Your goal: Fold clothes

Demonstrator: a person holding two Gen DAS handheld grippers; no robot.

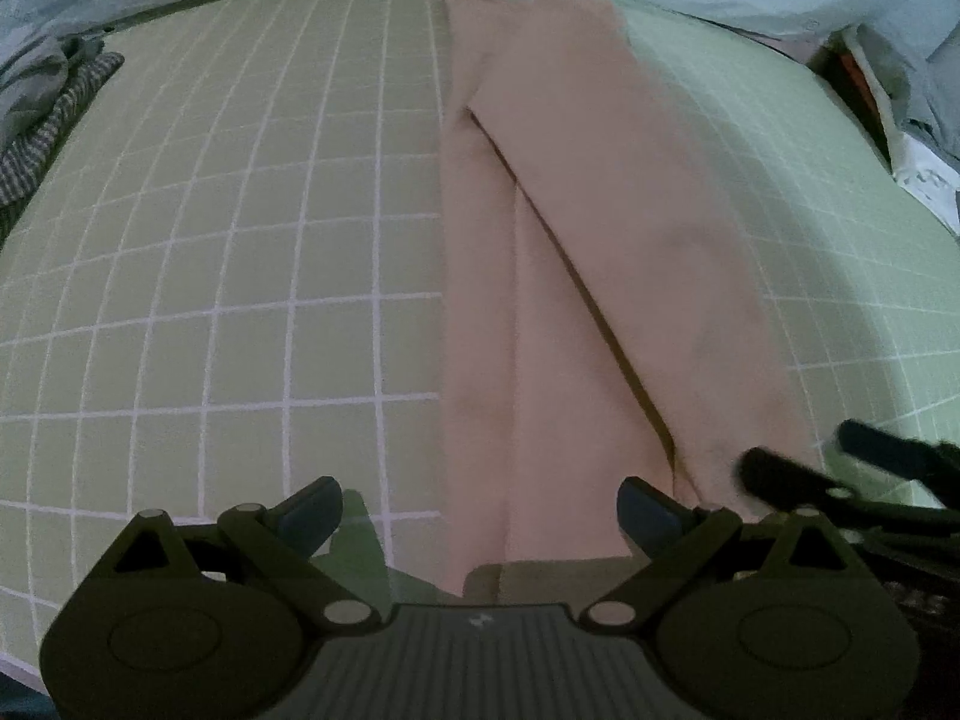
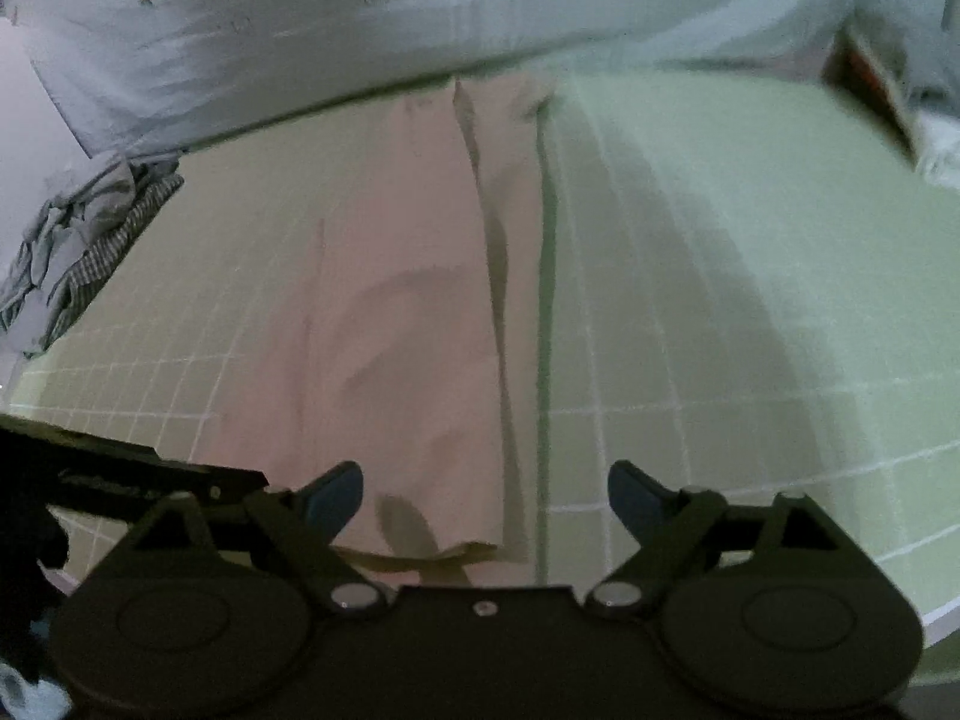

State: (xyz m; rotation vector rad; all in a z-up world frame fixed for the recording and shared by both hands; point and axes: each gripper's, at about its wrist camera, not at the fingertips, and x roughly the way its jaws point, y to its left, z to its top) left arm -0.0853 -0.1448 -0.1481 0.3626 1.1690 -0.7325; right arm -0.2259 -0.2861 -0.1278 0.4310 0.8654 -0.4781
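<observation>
Both of my grippers hang with jaws spread wide and nothing between them; my left gripper (image 1: 480, 516) sits over the near hem of the long pink smooth-fabric garment (image 1: 600, 240), my right gripper (image 2: 486, 501) over the same cloth (image 2: 390, 300), whose near edge is cut off behind each gripper body; the garment lies lengthwise on the pale green mat with a white grid (image 1: 240, 240), one panel folded diagonally over another; the right view is blurred, its grid faint; a crumpled grey striped cloth heap (image 1: 42, 114) lies at the mat's left edge, partly out of frame; a pale blue carrot-print sheet (image 2: 300, 18) lies beyond.
</observation>
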